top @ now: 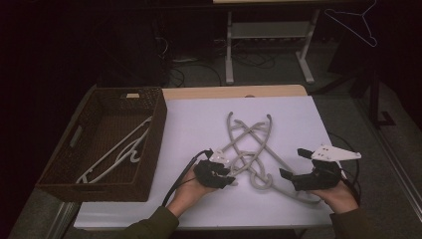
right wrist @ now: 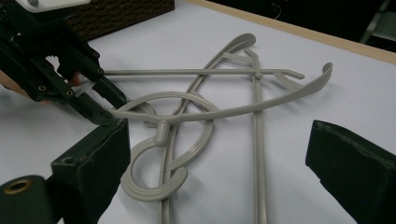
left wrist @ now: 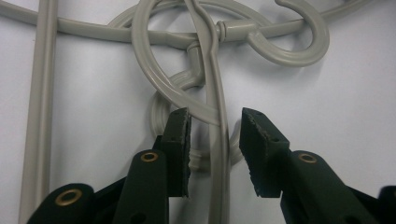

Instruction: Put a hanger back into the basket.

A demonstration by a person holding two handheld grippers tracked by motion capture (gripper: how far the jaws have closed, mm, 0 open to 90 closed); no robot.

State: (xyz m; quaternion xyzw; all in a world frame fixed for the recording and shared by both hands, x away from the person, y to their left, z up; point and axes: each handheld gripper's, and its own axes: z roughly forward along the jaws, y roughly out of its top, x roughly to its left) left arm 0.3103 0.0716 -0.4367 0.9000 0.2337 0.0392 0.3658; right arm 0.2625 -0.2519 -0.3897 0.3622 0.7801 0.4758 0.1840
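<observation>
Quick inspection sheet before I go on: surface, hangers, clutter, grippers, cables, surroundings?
Surface: white table, wooden far edge.
Job's things: grey hangers tangled mid-table, hooks interlocked; white hangers lying in the basket at the table's left.
Clutter: nothing seen.
Grippers: left gripper open, jaws either side of a grey hanger rod; right gripper open wide, beside the tangle.
Cables: one trails from each gripper toward the person.
Surroundings: dark room, desk frame and floor cables behind, hanger outline upper right.
</observation>
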